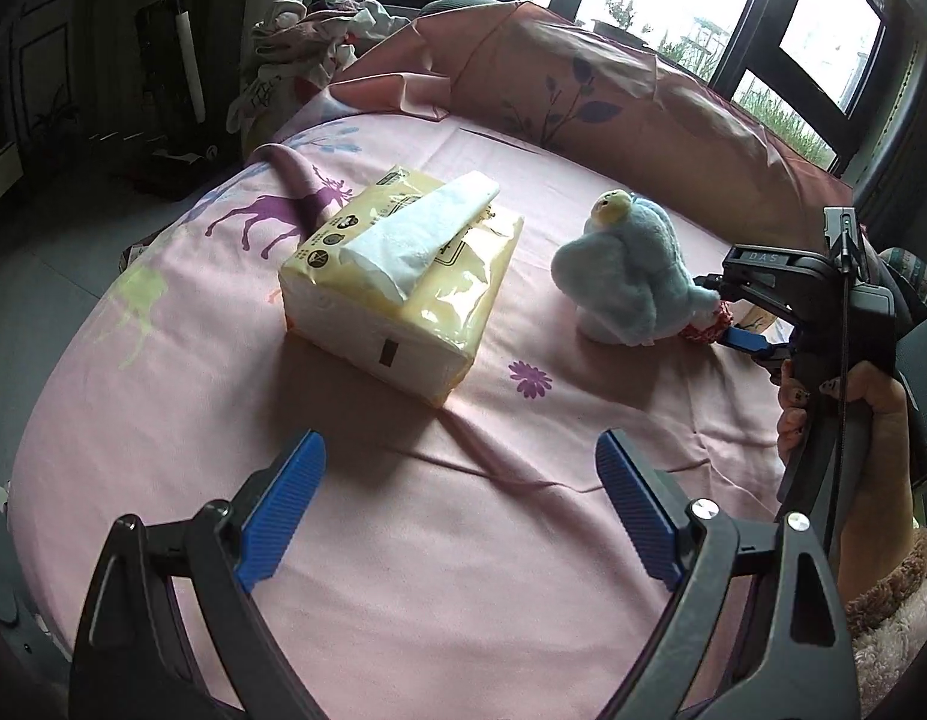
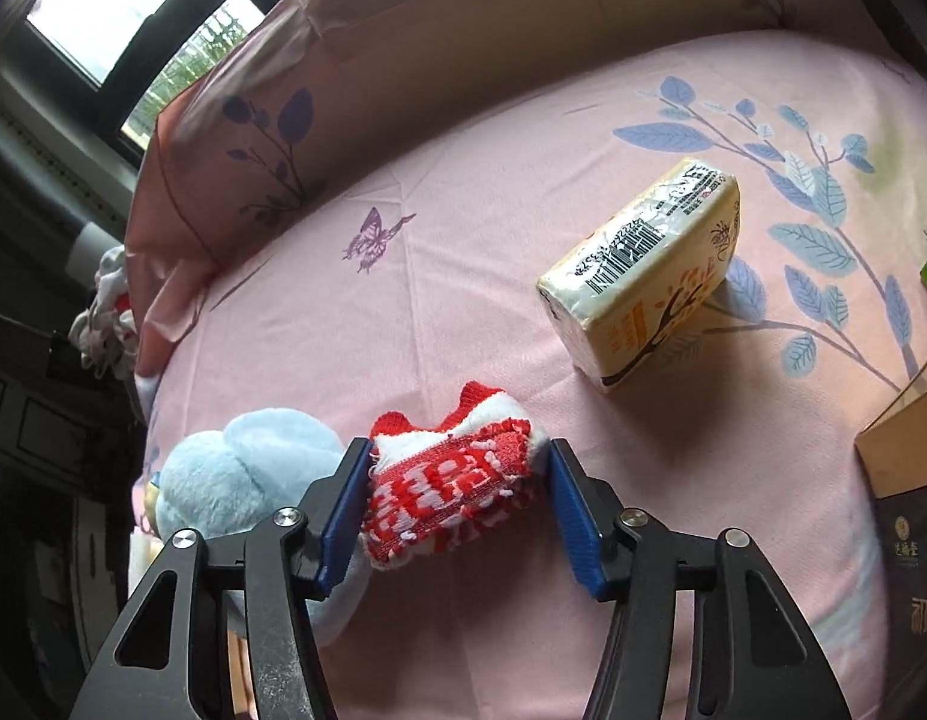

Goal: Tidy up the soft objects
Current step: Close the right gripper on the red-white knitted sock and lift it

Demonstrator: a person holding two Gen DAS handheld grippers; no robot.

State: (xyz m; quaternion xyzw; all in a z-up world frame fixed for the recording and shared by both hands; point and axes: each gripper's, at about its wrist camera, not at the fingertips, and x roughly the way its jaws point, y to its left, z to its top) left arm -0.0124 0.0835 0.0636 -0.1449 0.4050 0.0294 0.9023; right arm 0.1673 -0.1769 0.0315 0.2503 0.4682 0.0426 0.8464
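A red and white knitted sock point(image 2: 457, 480) lies on the pink bed sheet point(image 2: 523, 240), and my right gripper point(image 2: 457, 468) is shut on it, both blue pads touching its sides. A light blue plush toy point(image 2: 241, 474) sits right against the left finger. In the left wrist view the plush toy point(image 1: 631, 276) stands upright, with the right gripper point(image 1: 712, 315) and the sock point(image 1: 703, 324) just behind it. My left gripper point(image 1: 460, 480) hovers open over bare sheet, nothing between its fingers. A yellow tissue pack point(image 1: 403, 282) with a tissue pulled up lies ahead of it.
A second yellow tissue pack point(image 2: 649, 276) stands on its edge further out. A pink pillow point(image 1: 553, 78) lines the far side under the window. Crumpled clothes point(image 1: 307, 42) sit past the bed's far corner. A brown box point(image 2: 907, 438) is at the right edge. A hand point(image 1: 871, 408) holds the right gripper.
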